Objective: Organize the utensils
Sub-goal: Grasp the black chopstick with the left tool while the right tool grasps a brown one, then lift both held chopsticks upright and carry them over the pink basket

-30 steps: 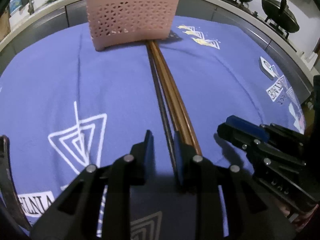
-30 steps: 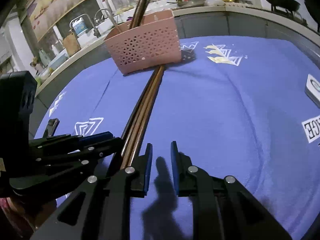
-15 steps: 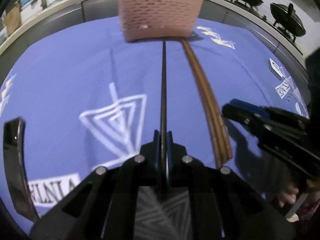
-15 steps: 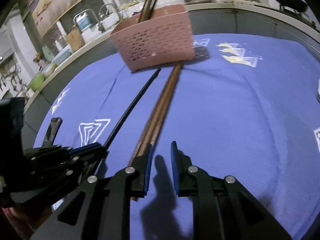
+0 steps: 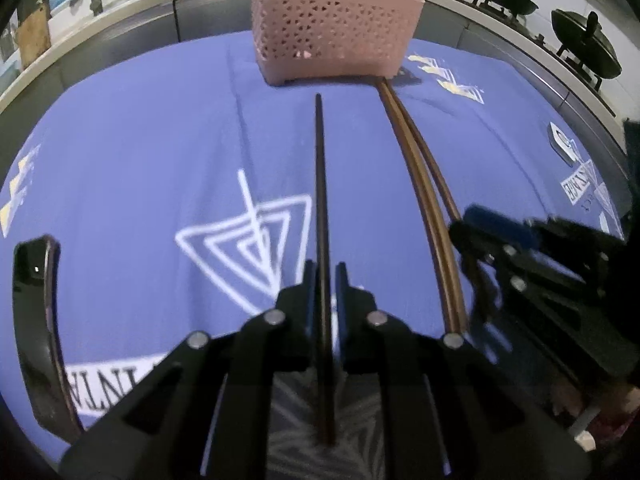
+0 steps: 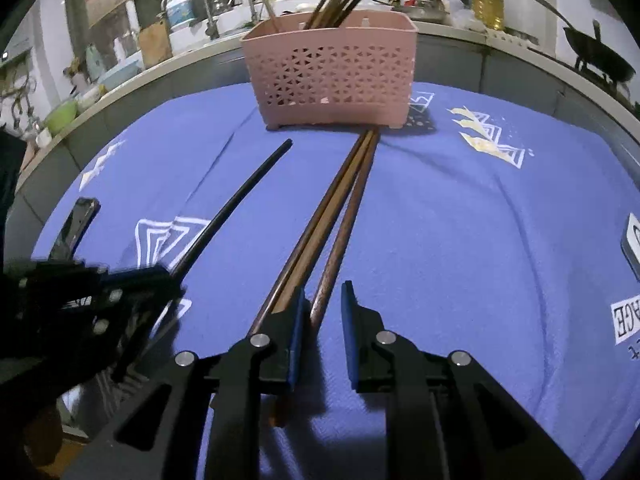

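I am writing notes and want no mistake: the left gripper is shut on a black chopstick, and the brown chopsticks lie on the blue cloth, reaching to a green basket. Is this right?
Only the colour is wrong: the basket is pink, not green, as the left wrist view shows. The left gripper is indeed shut on the black chopstick, and the brown chopsticks lie on the blue cloth, reaching to the basket.

Straight ahead of both jaws the pink basket [image 5: 336, 28] blocks the far end of the bench [image 5: 140, 152]. The brown chopsticks [image 6: 340, 200] lie between the two jaws' paths, running up to the basket foot. Left of the left jaws a phone [image 5: 36, 320] lies near the edge. Right of the right jaws the cloth lies bare, out to a small white item [image 6: 634, 240] at the edge.
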`<action>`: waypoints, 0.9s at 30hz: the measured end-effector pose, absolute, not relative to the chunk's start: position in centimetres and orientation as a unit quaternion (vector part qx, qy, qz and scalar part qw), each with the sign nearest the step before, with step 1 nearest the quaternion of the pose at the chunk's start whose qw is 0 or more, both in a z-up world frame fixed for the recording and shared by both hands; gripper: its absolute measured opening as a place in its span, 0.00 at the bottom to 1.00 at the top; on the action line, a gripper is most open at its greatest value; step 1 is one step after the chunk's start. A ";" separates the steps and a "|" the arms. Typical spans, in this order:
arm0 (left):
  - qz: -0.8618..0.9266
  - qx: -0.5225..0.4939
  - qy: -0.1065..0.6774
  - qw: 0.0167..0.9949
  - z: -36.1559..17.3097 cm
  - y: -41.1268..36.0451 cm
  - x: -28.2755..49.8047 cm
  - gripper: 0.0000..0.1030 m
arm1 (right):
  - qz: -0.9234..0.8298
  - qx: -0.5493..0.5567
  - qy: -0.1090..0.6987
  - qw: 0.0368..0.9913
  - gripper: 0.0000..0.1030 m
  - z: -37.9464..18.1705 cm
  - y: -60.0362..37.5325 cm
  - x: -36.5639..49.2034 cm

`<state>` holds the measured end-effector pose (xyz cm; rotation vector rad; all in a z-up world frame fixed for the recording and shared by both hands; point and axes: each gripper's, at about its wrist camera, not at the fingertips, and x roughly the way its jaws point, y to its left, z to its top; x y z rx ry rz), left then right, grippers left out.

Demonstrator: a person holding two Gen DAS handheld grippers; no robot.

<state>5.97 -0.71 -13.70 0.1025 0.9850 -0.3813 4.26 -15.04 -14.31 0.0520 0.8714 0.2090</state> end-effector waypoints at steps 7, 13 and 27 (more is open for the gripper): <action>-0.199 0.043 0.475 0.856 -13.8 0.7 4.6 0.06 | 0.098 0.082 0.438 0.890 0.06 -14.9 -20.3 0.9; -0.218 0.040 0.486 0.845 -13.9 1.6 3.2 0.12 | 0.131 0.097 0.462 0.872 0.08 -15.1 -22.9 -2.3; -0.207 0.119 0.449 0.861 -13.2 -4.3 13.4 0.06 | 0.129 0.011 0.463 0.877 0.25 -13.5 -18.6 12.0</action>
